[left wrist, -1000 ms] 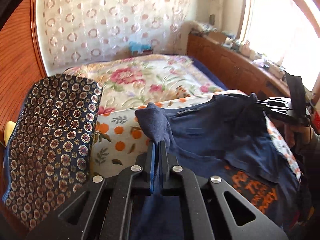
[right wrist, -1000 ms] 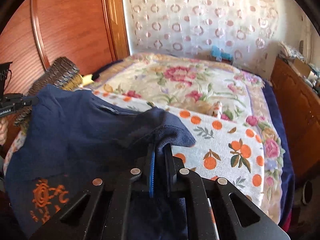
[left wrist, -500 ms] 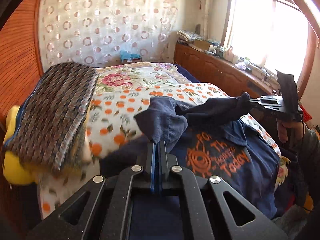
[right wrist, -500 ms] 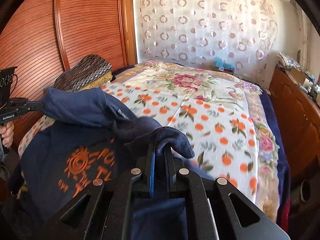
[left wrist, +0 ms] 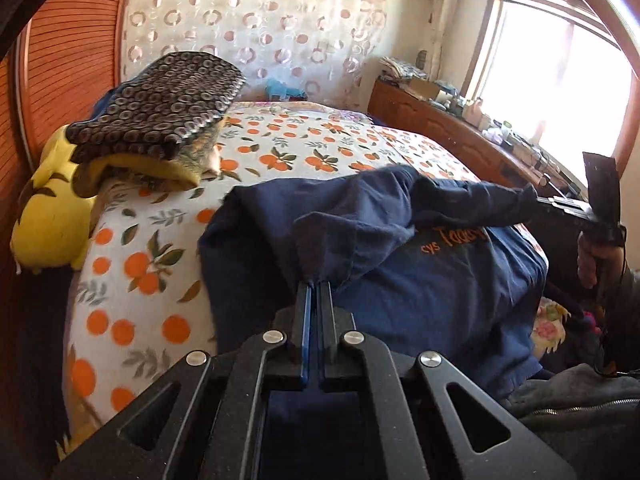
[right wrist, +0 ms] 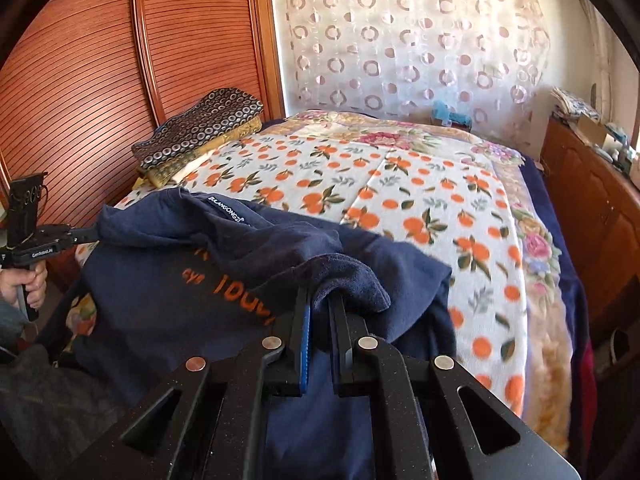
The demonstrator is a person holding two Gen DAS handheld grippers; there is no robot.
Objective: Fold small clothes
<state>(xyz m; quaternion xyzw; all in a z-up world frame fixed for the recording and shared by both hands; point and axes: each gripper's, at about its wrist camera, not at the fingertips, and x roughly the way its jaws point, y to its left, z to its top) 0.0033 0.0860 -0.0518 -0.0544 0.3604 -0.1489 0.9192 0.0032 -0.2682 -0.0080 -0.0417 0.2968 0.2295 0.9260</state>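
One navy T-shirt [left wrist: 432,296] with orange lettering is suspended over the near end of the bed, held at two points. In the left wrist view, a bunched fold of the shirt rises directly out of the fingertips of the left gripper [left wrist: 316,284]; the jaws stand nearly together, pinched on the thin fabric, and more navy cloth shows below, between the finger bases. In the right wrist view, a thicker rolled edge of the same shirt sits between the fingers of the right gripper [right wrist: 322,300] and drapes over the right-hand finger; the jaws stand a narrow gap apart, clamped on that roll. Between the two grip points the upper edge of the shirt runs as a loose ridge, with a woven neck label [right wrist: 228,210] facing up. The printed front hangs below that ridge and rests on the bedspread [right wrist: 400,184], which carries an orange-fruit pattern.

Beyond the shirt, a dark folded cloth [left wrist: 160,116] with a ring pattern lies on a yellow plush toy [left wrist: 52,216] at the bed's left edge, beside the slatted wooden wardrobe [right wrist: 100,72]. A hand [right wrist: 24,284] grips the left gripper's handle in the right wrist view.
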